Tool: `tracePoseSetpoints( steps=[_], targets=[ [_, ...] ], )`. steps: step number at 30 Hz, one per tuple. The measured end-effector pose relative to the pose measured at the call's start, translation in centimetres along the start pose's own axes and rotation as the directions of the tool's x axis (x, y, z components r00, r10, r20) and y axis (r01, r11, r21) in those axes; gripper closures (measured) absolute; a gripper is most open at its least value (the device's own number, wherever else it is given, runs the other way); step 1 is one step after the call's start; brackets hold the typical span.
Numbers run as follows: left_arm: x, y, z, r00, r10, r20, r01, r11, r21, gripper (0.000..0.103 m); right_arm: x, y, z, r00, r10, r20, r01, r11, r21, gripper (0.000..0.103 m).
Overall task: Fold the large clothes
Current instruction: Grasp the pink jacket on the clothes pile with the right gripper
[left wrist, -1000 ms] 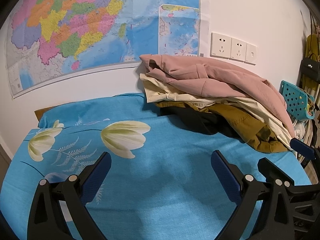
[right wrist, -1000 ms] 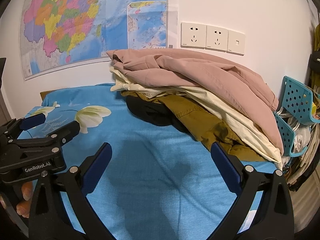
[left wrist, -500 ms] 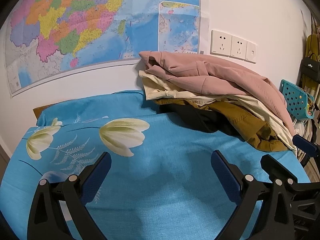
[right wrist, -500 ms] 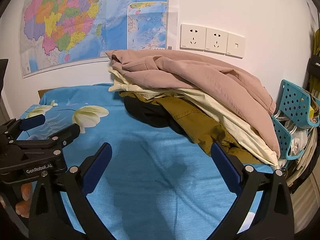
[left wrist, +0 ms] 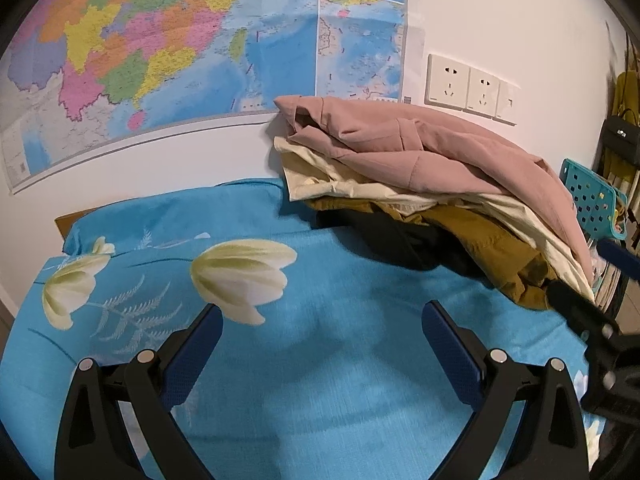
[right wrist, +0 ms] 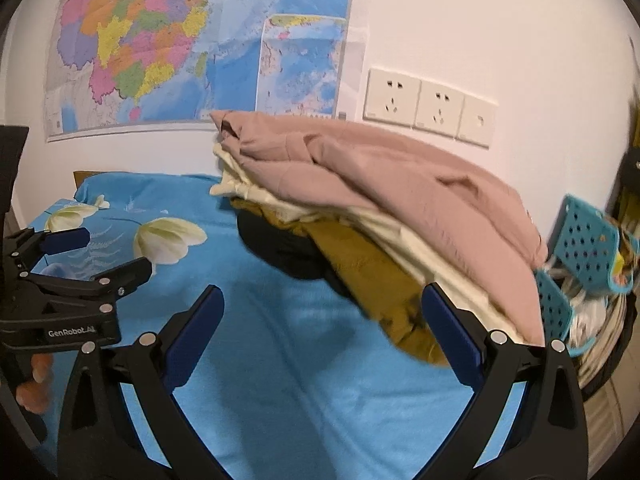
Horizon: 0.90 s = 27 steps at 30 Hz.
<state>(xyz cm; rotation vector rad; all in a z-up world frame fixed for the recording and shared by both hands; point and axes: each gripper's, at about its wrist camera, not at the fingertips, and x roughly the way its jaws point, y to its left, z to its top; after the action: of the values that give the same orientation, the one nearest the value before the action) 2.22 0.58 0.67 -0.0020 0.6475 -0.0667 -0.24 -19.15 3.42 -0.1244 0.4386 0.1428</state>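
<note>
A pile of clothes lies at the far right of the bed against the wall: a pink garment [left wrist: 420, 148] [right wrist: 380, 168] on top, a cream one [left wrist: 344, 188] [right wrist: 420, 248] under it, then a mustard one [left wrist: 492, 244] [right wrist: 368, 272] and a black one [left wrist: 396, 236] [right wrist: 280, 248]. My left gripper [left wrist: 322, 328] [right wrist: 96, 252] is open and empty above the blue bedsheet [left wrist: 320, 380], short of the pile. My right gripper [right wrist: 322, 316] is open and empty, its right finger close in front of the mustard garment. One of its fingers [left wrist: 576, 312] shows at the right edge of the left wrist view.
The sheet has white tulip prints [left wrist: 240, 272] at the left. A map [left wrist: 180, 48] and wall sockets [left wrist: 468, 88] are on the wall behind. A teal perforated basket [right wrist: 580, 248] with items stands off the bed's right edge.
Both grippers have moved forward toward the clothes pile, which now looks larger. The right gripper has come nearer to the mustard garment. Both stay open.
</note>
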Motion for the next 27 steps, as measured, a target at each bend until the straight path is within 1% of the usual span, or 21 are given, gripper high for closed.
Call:
tracePoseSetpoints(
  steps=[4, 6, 8, 11, 15, 16, 17, 18, 20, 22, 23, 24, 25, 26, 27],
  targets=[
    [1.6, 0.4, 1.8, 1.0, 0.006, -0.002, -0.006, 1.0, -0.006, 0.007, 1.9, -0.6, 2.7, 1.0, -0.003, 0.03, 0.005, 0.998, -0.062, 0.006],
    [2.4, 0.6, 2.5, 1.0, 0.0, -0.008, 0.0, 1.0, -0.014, 0.007, 3.2, -0.5, 3.9, 1.0, -0.002, 0.03, 0.005, 0.996, -0.093, 0.006],
    [3.3, 0.6, 3.2, 1.0, -0.003, -0.013, 0.003, 1.0, -0.016, 0.007, 5.0, -0.2, 5.5, 1.0, 0.018, 0.022, -0.015, 0.99, -0.138, 0.006],
    [4.8, 0.8, 4.2, 1.0, 0.0, -0.021, -0.001, 1.0, -0.02, 0.007, 7.7, 0.4, 7.6, 0.999, 0.035, 0.012, -0.032, 0.979, -0.201, 0.008],
    [6.5, 0.9, 5.2, 1.0, 0.002, -0.031, -0.002, 1.0, -0.027, 0.007, 12.1, 1.2, 10.2, 0.997, 0.068, -0.041, -0.076, 0.967, -0.244, 0.016],
    [6.9, 1.0, 5.4, 1.0, 0.005, -0.031, -0.005, 1.0, -0.026, 0.007, 13.7, 1.6, 10.9, 0.996, 0.065, -0.064, -0.08, 0.962, -0.263, 0.018],
    [7.3, 1.1, 5.6, 0.999, 0.009, -0.031, -0.01, 1.0, -0.026, 0.007, 14.3, 1.9, 11.3, 0.996, 0.062, -0.065, -0.077, 0.958, -0.278, 0.019],
    [7.8, 1.2, 5.8, 0.999, 0.011, -0.032, -0.012, 1.0, -0.028, 0.007, 15.3, 2.3, 11.6, 0.995, 0.07, -0.072, -0.089, 0.949, -0.301, 0.018],
    [8.5, 1.5, 6.1, 0.999, 0.017, -0.036, -0.019, 0.999, -0.031, 0.007, 17.7, 3.3, 12.0, 0.992, 0.051, -0.114, -0.089, 0.929, -0.359, 0.018],
    [9.4, 1.8, 6.4, 0.999, 0.026, -0.045, -0.027, 0.999, -0.035, 0.007, 19.3, 3.9, 12.3, 0.991, 0.046, -0.127, -0.093, 0.915, -0.393, 0.02],
    [9.7, 2.0, 6.4, 0.998, 0.032, -0.05, -0.034, 0.999, -0.037, 0.007, 19.8, 3.9, 12.5, 0.989, 0.053, -0.14, -0.105, 0.913, -0.395, 0.025],
    [9.9, 2.1, 6.5, 0.998, 0.033, -0.055, -0.036, 0.999, -0.039, 0.007, 20.2, 3.9, 12.7, 0.983, 0.071, -0.169, -0.134, 0.907, -0.399, 0.039],
    [10.1, 2.2, 6.5, 0.998, 0.034, -0.057, -0.037, 0.998, -0.041, 0.007, 20.2, 3.9, 12.8, 0.98, 0.083, -0.183, -0.152, 0.9, -0.409, 0.049],
    [10.4, 2.4, 6.5, 0.998, 0.037, -0.058, -0.039, 0.998, -0.042, 0.007, 20.0, 3.8, 12.9, 0.979, 0.084, -0.188, -0.159, 0.89, -0.427, 0.062],
    [10.7, 2.5, 6.6, 0.997, 0.04, -0.058, -0.043, 0.998, -0.039, 0.007, 19.5, 3.6, 12.9, 0.979, 0.086, -0.187, -0.161, 0.885, -0.438, 0.071]
  ],
)
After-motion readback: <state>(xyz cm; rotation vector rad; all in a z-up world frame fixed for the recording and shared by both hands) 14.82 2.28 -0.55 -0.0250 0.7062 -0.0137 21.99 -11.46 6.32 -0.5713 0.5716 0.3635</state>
